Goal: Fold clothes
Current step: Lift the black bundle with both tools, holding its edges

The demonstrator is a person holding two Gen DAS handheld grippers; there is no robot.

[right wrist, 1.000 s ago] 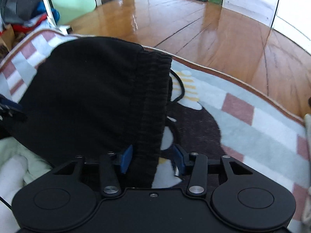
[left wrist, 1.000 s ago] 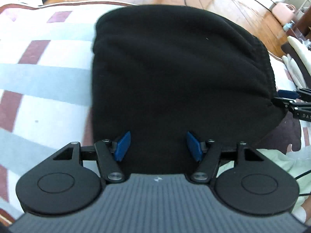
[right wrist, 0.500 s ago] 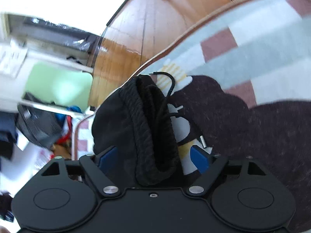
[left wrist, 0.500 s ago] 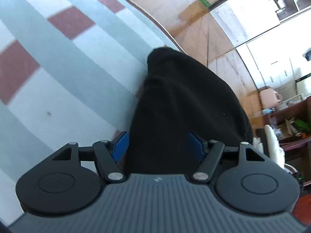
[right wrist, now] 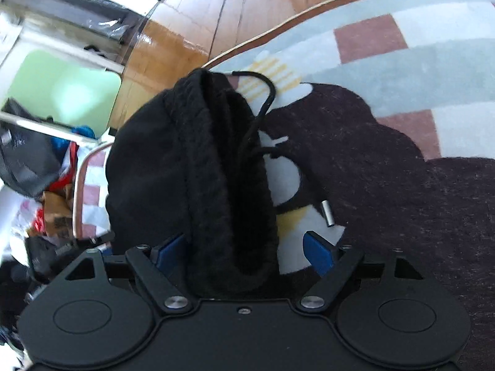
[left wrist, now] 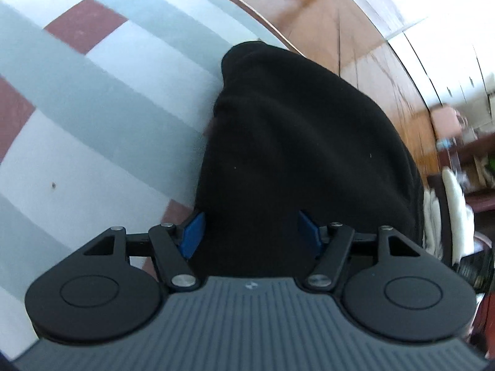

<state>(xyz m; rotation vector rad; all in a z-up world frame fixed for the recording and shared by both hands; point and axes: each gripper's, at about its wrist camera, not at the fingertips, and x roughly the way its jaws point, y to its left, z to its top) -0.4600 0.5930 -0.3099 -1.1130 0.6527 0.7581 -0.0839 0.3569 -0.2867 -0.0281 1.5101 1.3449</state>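
A black fleece garment (left wrist: 297, 142) lies folded on the checked rug (left wrist: 92, 99). My left gripper (left wrist: 251, 232) is open, its blue pads on either side of the near edge of the cloth. In the right wrist view the garment's ribbed waistband (right wrist: 216, 167) runs between my right gripper's (right wrist: 244, 247) open pads, with a black drawstring (right wrist: 263, 105) and its metal tip (right wrist: 327, 214) lying on the rug's dark patch (right wrist: 386, 170).
Wooden floor (left wrist: 365, 58) lies beyond the rug's edge. White clothing (left wrist: 445, 216) sits at the right of the left wrist view. A clutter of bags and clothes (right wrist: 40, 185) and a green panel (right wrist: 62, 86) are at the left of the right wrist view.
Both grippers tilted from a level look across the garment to a steep look down at it, and the right pads spread wider. The garment now looks folded narrower.
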